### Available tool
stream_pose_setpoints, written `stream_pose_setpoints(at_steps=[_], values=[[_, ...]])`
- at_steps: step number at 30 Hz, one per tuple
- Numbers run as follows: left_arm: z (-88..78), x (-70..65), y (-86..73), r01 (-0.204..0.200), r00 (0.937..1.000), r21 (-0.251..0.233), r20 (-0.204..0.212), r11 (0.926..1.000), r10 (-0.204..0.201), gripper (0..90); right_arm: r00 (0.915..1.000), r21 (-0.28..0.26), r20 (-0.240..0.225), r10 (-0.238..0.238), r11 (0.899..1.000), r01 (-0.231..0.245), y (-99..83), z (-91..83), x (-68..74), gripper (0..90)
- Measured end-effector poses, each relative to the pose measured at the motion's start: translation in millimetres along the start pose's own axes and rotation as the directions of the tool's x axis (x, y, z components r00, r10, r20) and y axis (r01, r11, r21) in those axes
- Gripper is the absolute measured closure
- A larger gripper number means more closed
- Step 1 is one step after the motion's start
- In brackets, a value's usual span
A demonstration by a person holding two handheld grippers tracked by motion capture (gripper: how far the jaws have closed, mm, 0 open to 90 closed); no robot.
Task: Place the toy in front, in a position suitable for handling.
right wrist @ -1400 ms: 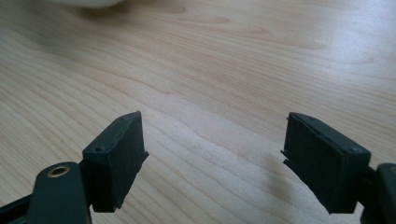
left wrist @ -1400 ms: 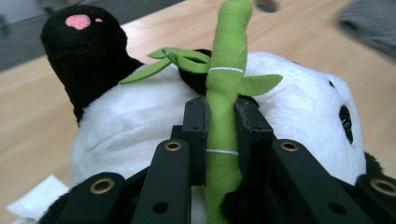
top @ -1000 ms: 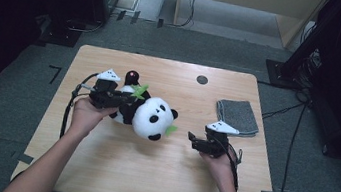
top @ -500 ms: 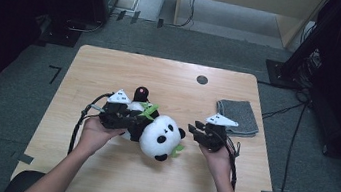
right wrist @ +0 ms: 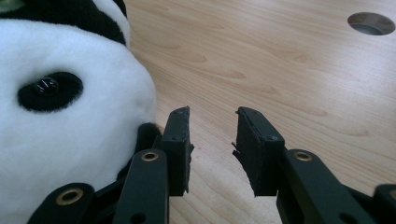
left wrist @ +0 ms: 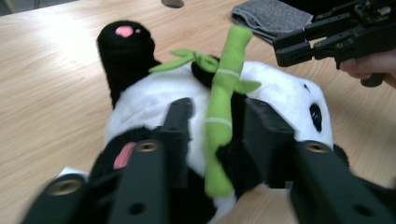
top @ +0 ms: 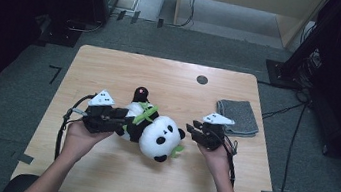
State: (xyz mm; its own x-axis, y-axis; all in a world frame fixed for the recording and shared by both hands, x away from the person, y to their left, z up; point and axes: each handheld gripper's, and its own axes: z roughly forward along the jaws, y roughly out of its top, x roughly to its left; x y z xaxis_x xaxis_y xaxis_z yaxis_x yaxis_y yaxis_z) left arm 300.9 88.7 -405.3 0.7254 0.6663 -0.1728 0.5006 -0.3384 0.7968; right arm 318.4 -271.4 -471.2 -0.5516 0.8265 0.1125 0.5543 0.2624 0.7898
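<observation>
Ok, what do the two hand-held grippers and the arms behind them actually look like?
Both are black, boxy tools. The left hand-held gripper and the right hand-held gripper each carry a pale grey three-cornered plate on top and trail a black cable. The flat black jaws are fixed with brass-coloured rivets. The forearms are bare, with no sleeves in sight.

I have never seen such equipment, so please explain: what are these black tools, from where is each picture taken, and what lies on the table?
A person holds a tool with two black fingers in each hand. The high view looks down on the wooden table; the other two cameras ride on the tools. On the table lie a toy panda and a grey cloth. The left gripper has just been closing, its fingers either side of the panda's green bamboo stick; whether they pinch it is unclear. The right gripper, beside the panda's head, has just been closing on nothing.
</observation>
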Motion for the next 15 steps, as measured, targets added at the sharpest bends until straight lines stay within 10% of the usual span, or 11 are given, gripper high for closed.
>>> stream_pose_setpoints(at_steps=[4,15], values=[[-5.1,-3.3,-9.8,-0.004,1.0,0.031,-0.004,0.9995,0.004,82.0,0.9995,0.032,-0.031,-0.006,0.999,0.007,5.0,7.4,2.7,73.2],[-1.0,5.0,-43.4,0.074,0.9961,0.109,-0.055,0.9913,-0.069,74.8,0.9978,0.047,-0.066,-0.009,0.999,0.012,8.8,17.2,8.0,70.1]])
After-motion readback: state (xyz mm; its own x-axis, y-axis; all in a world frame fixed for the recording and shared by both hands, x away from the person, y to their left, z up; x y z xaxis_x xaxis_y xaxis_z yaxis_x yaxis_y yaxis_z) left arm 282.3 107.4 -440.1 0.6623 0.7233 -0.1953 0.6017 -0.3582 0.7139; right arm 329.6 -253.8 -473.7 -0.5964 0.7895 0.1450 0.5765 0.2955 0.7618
